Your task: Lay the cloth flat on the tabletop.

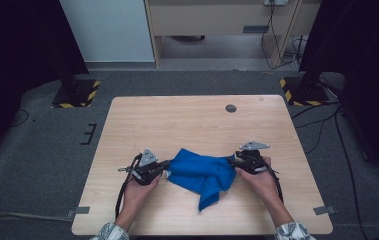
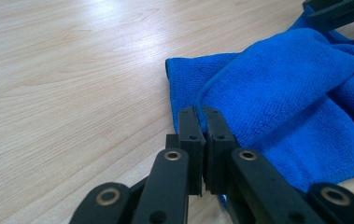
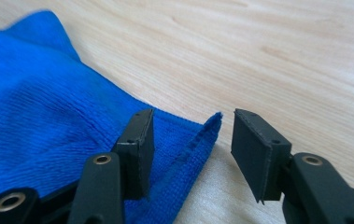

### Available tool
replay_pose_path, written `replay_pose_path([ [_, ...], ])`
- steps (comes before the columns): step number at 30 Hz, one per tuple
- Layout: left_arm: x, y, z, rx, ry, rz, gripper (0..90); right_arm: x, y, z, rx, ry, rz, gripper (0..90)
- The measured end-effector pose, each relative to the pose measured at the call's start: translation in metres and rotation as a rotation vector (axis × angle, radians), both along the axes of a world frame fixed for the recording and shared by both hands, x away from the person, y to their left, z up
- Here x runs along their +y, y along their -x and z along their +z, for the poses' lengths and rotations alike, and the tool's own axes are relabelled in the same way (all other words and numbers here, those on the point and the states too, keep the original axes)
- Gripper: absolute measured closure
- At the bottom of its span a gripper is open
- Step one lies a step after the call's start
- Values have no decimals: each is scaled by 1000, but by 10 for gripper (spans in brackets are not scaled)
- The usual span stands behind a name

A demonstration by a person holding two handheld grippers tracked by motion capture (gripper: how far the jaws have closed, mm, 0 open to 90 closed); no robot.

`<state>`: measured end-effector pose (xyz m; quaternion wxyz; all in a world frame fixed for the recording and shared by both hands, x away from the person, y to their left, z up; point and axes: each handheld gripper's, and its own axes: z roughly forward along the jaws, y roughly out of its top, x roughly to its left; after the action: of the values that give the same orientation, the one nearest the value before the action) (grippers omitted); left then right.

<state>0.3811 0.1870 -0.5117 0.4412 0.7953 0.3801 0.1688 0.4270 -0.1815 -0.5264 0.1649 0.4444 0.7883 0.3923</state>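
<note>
A blue microfibre cloth [image 1: 202, 175] lies crumpled near the front middle of the wooden table [image 1: 187, 120], one corner trailing toward the person's edge. No print or label can be read on it, and nothing on the table holds anything.

The left gripper [image 1: 163, 169] sits at the cloth's left side. In the left gripper view its jaws are pressed together on the cloth's piped hem [image 2: 212, 88], the rest of the fabric spreading away to the right.

The right gripper [image 1: 233, 161] is at the cloth's right side. In the right gripper view its jaws stand about half apart, with a corner of the cloth [image 3: 207, 128] standing up between them, touching neither pad.

The far half of the table is bare wood apart from a small round grey cap [image 1: 231, 108] near its back edge. Both side edges lie well apart from the hands.
</note>
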Motion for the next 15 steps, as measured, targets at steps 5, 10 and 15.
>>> replay_pose_path([
  [5, 2, 0, 1, -4, 1, 6, 873, 1, 1, -5, 27, 53, -1, 619],
  [10, 4, 1, 3, -10, 7, 14, 873, -5, 3, -3, 35, 36, -4, 838],
  [15, 5, -2, 3, -11, 0, 10, 873, -9, 8, 4, 7, 11, 5, 884],
])
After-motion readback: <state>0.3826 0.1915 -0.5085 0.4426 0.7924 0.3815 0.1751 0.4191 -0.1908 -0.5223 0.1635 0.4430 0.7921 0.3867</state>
